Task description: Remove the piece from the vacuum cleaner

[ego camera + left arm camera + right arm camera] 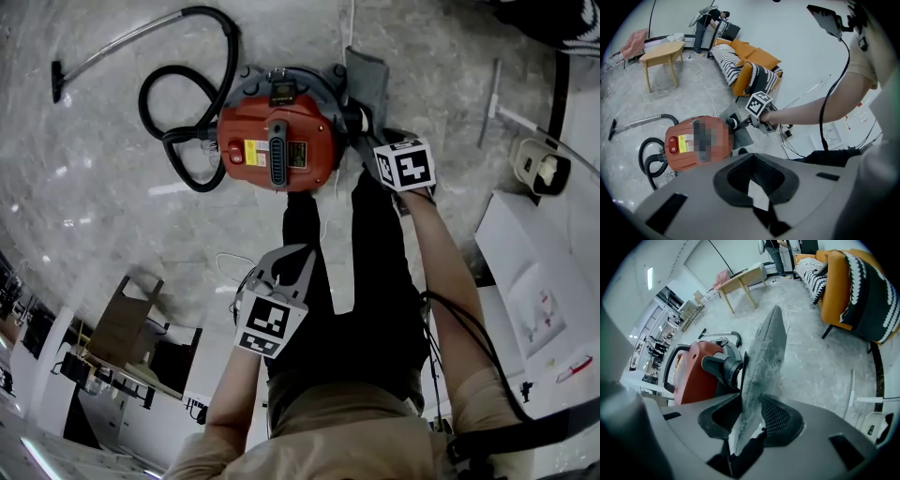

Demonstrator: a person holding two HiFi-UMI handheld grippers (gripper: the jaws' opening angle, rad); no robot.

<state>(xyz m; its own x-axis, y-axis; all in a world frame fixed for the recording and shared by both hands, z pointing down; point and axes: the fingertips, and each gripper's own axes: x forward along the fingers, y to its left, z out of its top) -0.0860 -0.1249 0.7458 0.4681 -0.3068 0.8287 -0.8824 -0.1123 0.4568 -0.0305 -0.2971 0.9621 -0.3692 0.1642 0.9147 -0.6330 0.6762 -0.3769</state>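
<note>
Our R gripper (752, 420) has its fingers (776, 417) clamped on the piece (764, 357), a flat grey dusty panel. It stands on edge between the pads and runs up and away well past the tips. Just left of those fingers, right by the panel's far face, sits the black port (723, 369) of the red vac (696, 373). We can't tell whether piece and port touch. From the head view the piece sticks out beyond the R tips at the vac's rear corner, and the vac body lies left of them on the floor. The hose (183, 103) loops off the vac's side farthest from the R fingers.

Our L gripper (757, 180) has its fingers (739, 173) apart, w/ nothing gripped. Only a white patch (758, 199) shows thru the gap, below them. The vac lies ahead and left of the L tips, well apart from them. The R gripper and piece are straight ahead of the L tips, near the vac's right end. A sofa (750, 65) stands far beyond the L tips.
</note>
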